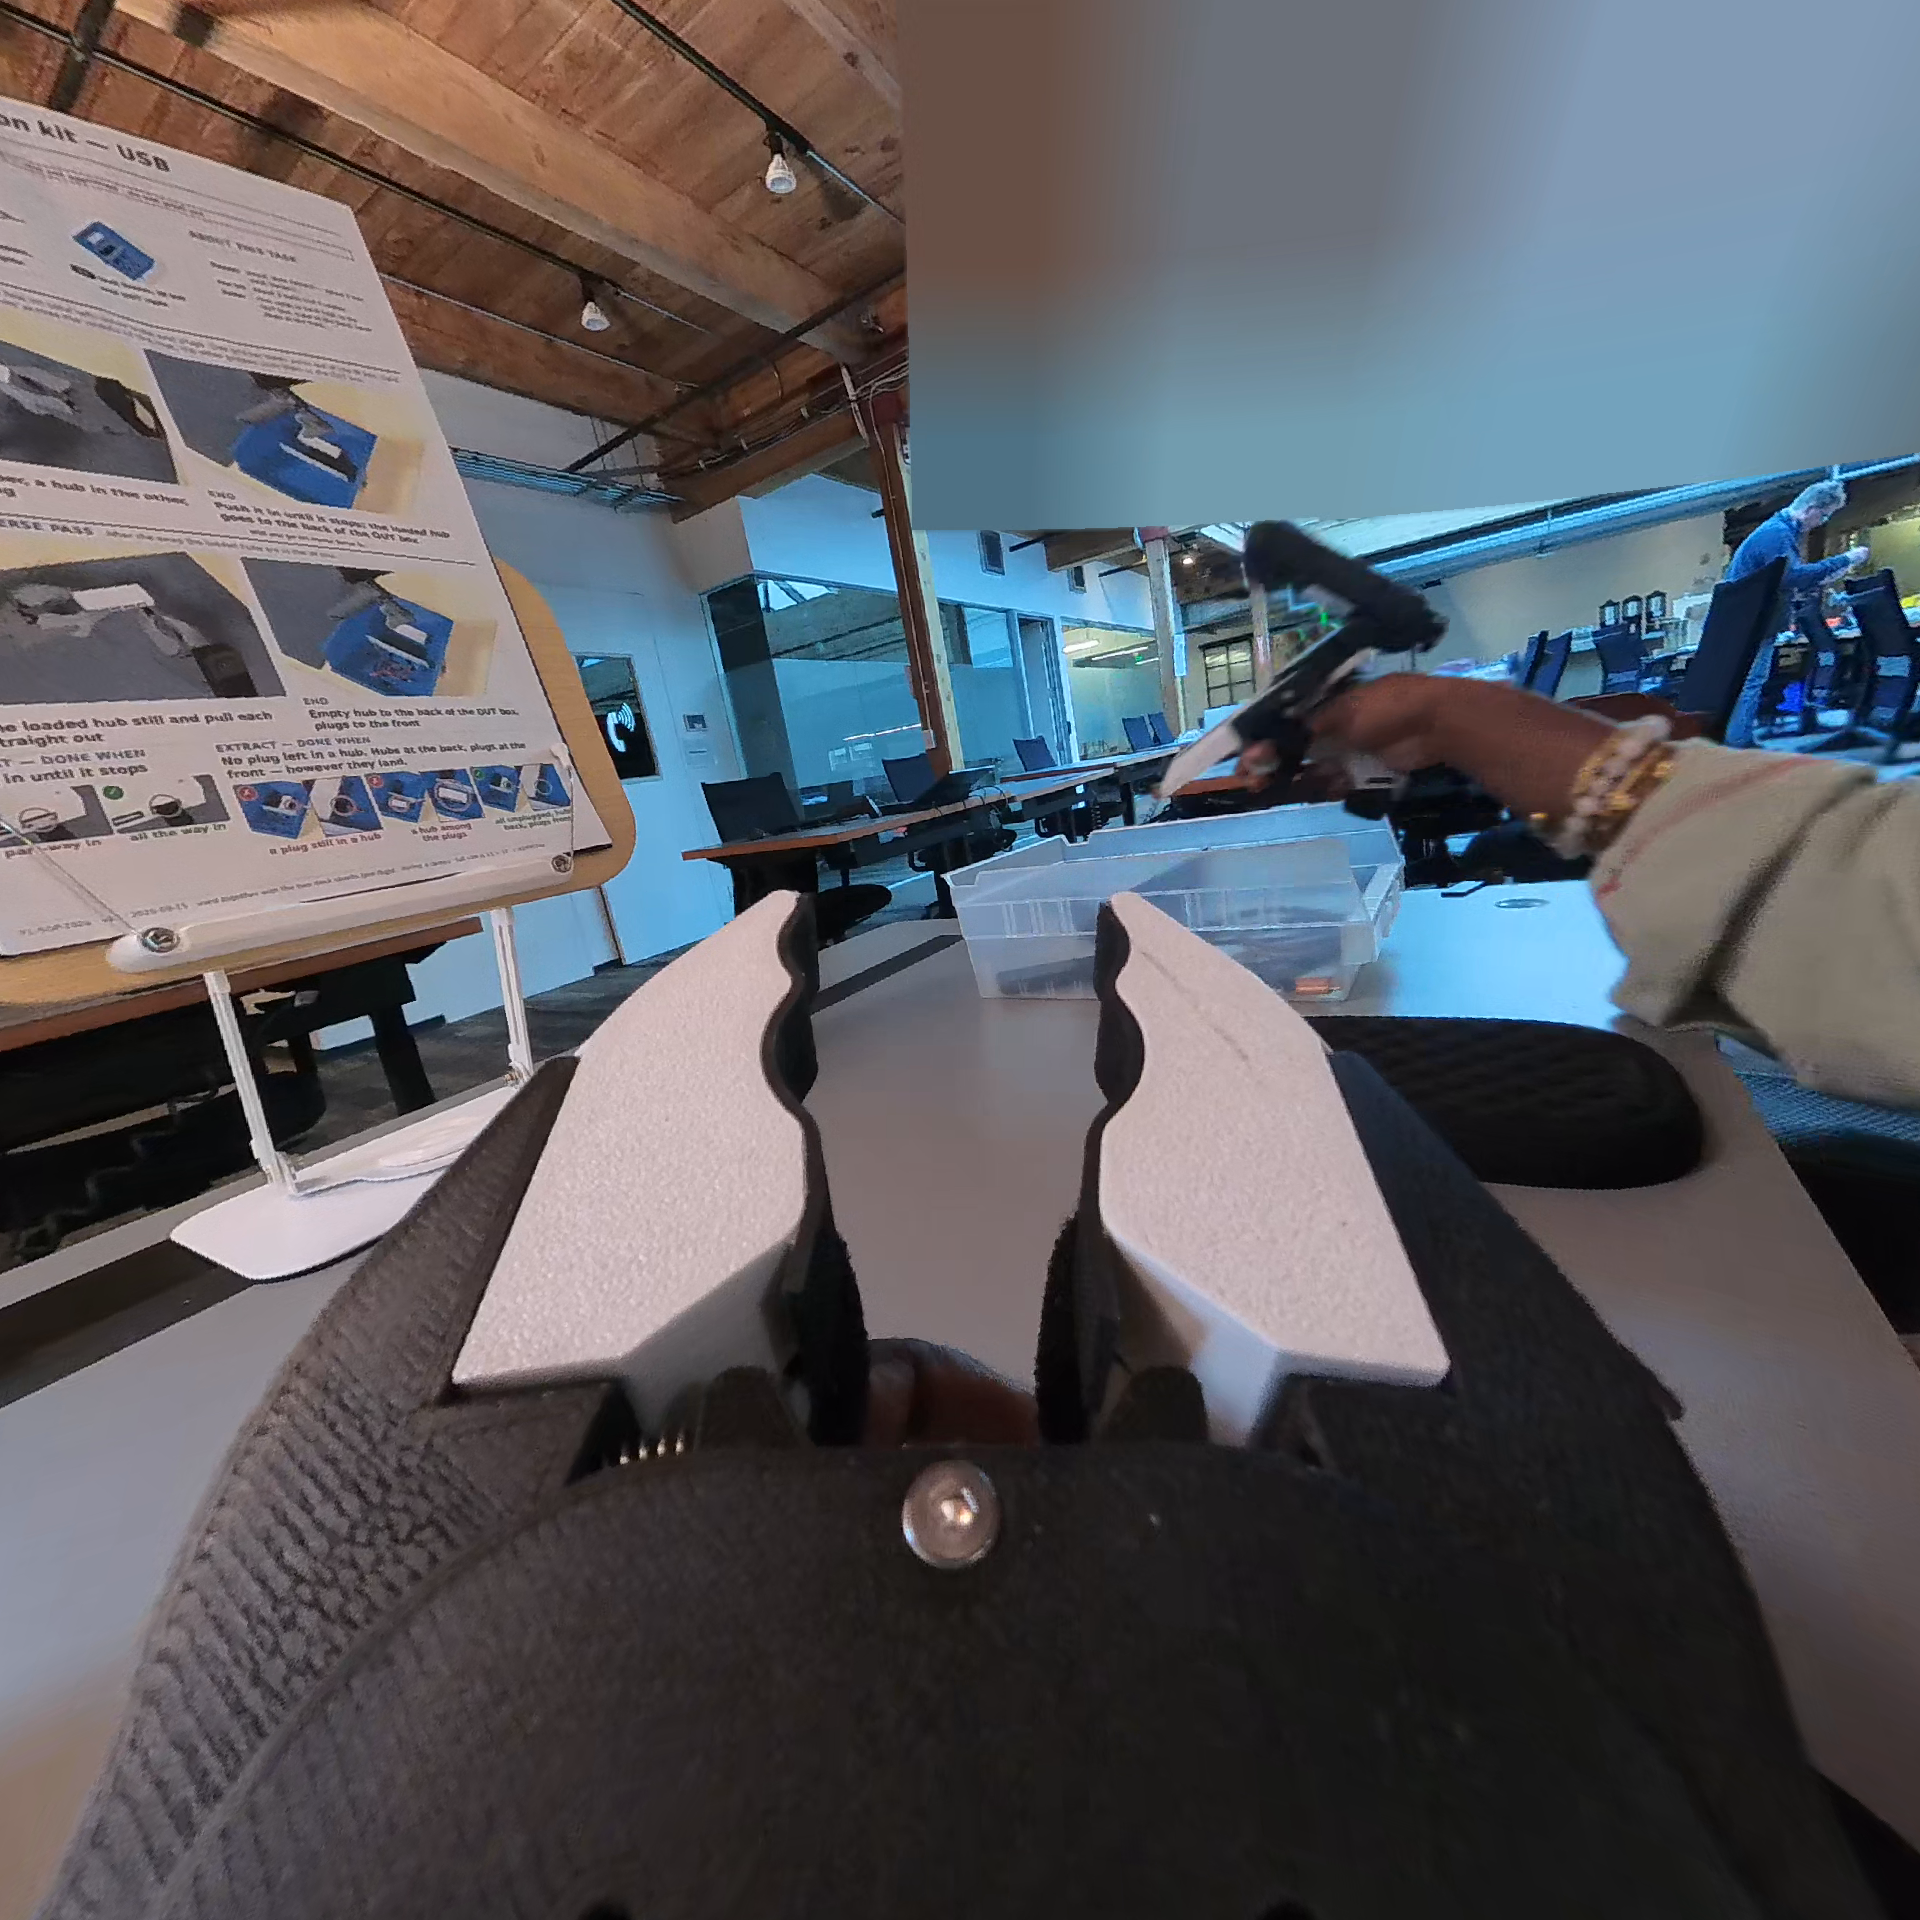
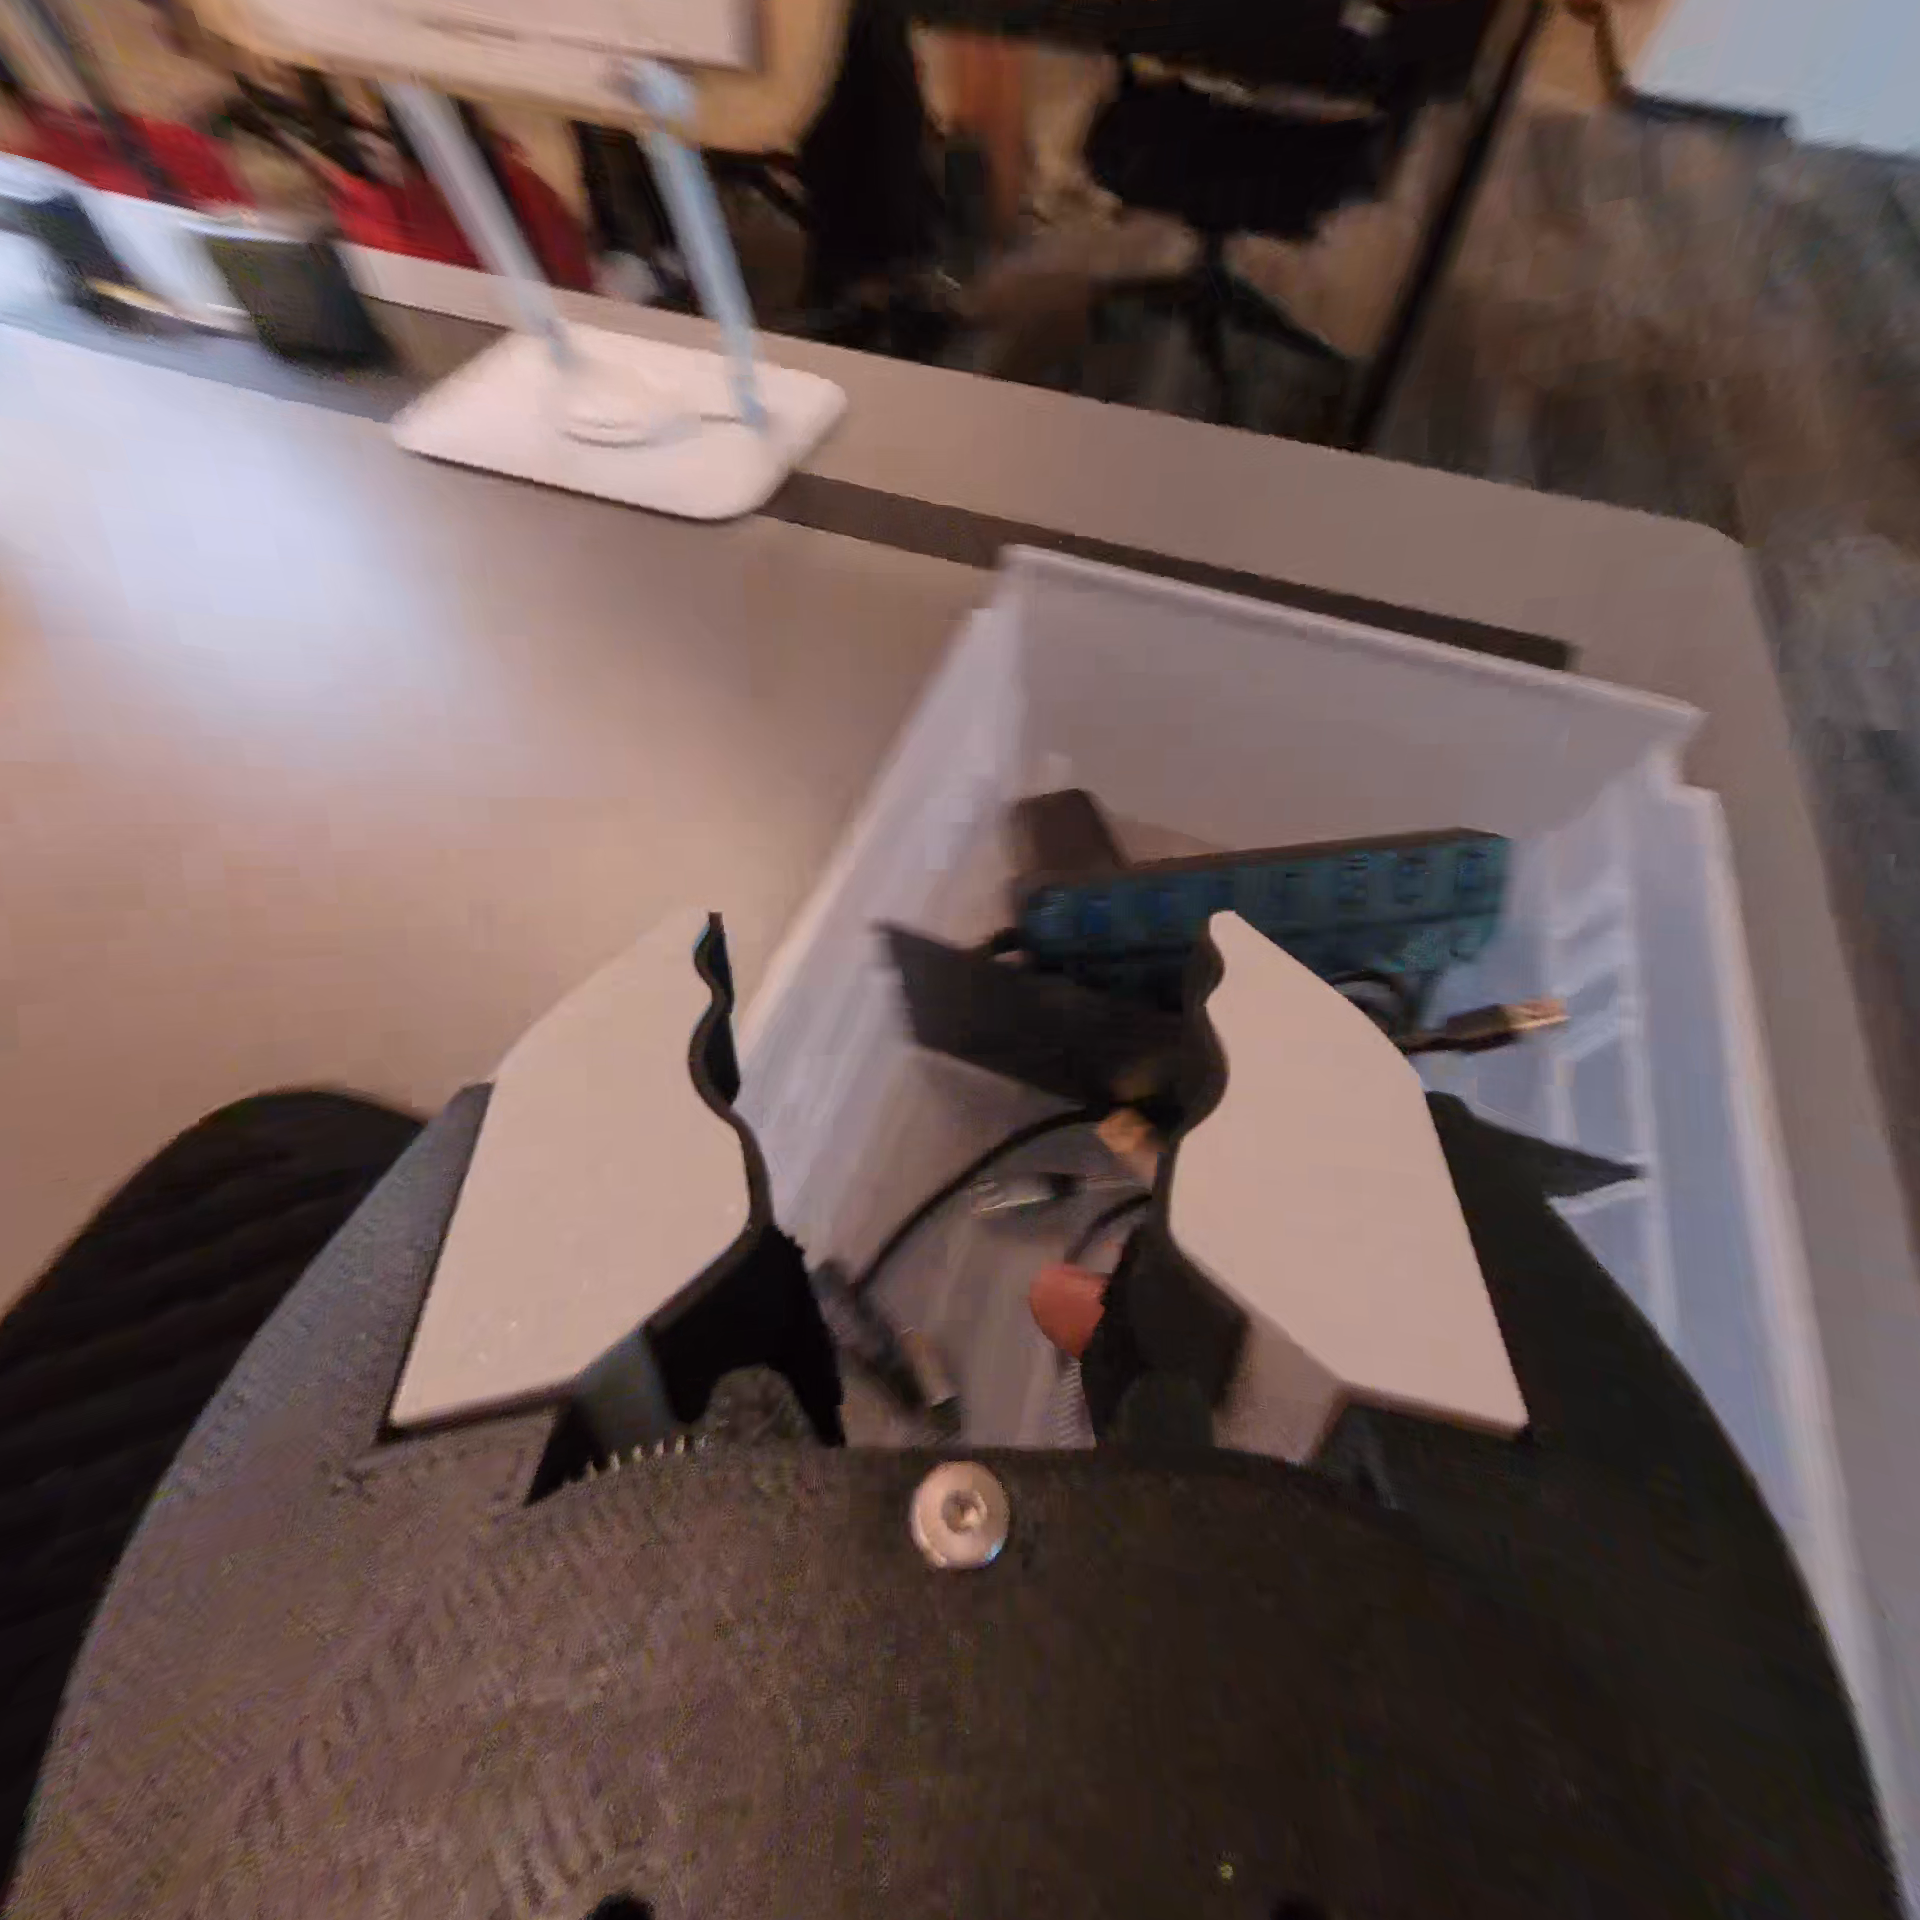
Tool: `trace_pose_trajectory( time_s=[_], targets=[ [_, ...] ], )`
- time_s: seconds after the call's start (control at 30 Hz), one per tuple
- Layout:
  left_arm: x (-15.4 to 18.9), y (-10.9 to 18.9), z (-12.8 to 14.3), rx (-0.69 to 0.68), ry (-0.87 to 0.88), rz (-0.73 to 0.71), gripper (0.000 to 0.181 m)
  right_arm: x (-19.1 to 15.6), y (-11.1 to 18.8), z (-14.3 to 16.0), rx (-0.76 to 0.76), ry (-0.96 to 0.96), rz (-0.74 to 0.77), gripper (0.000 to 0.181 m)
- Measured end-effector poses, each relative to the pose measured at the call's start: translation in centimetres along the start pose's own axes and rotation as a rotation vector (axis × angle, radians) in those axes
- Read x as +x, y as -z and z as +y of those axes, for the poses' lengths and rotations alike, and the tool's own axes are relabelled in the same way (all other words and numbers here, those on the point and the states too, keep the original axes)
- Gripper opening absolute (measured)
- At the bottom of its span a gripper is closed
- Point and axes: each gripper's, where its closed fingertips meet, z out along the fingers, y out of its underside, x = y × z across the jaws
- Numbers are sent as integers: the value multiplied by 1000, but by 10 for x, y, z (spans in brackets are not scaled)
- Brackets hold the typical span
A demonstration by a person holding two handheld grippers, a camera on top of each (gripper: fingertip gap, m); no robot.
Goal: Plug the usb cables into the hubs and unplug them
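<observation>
A clear plastic bin (image 2: 1299,644) stands on the grey table and holds black USB hubs (image 2: 1278,899) and loose black cables with USB plugs (image 2: 1517,1018). My right gripper (image 2: 961,935) hovers open and empty above the bin's near end; the view is motion-blurred. In the left wrist view my left gripper (image 1: 951,914) is open and empty, low over the table, pointing at the same bin (image 1: 1174,904). The right gripper (image 1: 1278,727) shows there too, held by a hand above the bin.
A white stand (image 1: 281,1226) with an instruction sheet (image 1: 239,540) stands at the table's left; its base shows in the right wrist view (image 2: 623,426). A black mesh pad (image 1: 1527,1101) lies right of the left gripper. The table's far edge (image 2: 1143,530) runs behind the bin. The gap from one gripper's tips to the other's is roughly 45 centimetres.
</observation>
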Motion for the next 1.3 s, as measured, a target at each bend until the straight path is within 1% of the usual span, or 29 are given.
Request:
trace_pose_trajectory(
  time_s=[0.07,0.1,0.17,0.23,0.27,0.3,0.33,0.37,0.43,0.53,0.63,0.7,0.9,1.0,1.13,1.3],
  targets=[
    [0,0,-1,-9,-3,-3,50,-36,24,12,32,26,-93,86],
    [0,0,-4,-16,-2,-8,50,-49,32,24,5,47,-120,89],
    [0,-1,-17,-24,-14,-11,50,-74,38,58,-113,99,-169,94],
    [1,1,-35,-31,-49,-17,50,-88,38,92,-255,176,-167,92],
    [0,3,-44,-40,-68,-24,50,-88,36,104,-311,230,-139,84],
    [0,5,-53,-46,-88,-31,50,-86,31,112,-356,290,-108,67],
    [-1,9,-62,-49,-112,-36,50,-81,25,115,-380,352,-65,37],
    [-2,13,-70,-51,-133,-45,50,-74,18,114,-383,417,-12,23],
    [-8,24,-86,-49,-156,-84,50,-72,3,107,-372,491,5,24],
    [-21,42,-106,-45,-183,-154,50,-75,-22,94,-379,501,34,25],
    [-33,60,-118,-50,-231,-219,50,-83,-48,81,-393,496,67,25],
    [-41,70,-122,-59,-255,-261,49,-95,-61,74,-411,516,73,26],
    [-57,95,-132,-63,-286,-346,49,-163,-98,53,-384,513,22,28],
    [-63,106,-135,-72,-295,-375,49,-198,-107,47,-384,553,-7,28],
    [-73,123,-134,-119,-281,-424,49,-250,-117,40,-358,566,-66,29],
    [-85,151,-140,-142,-292,-498,49,-321,-131,29,-324,643,-156,35]
  ],
)
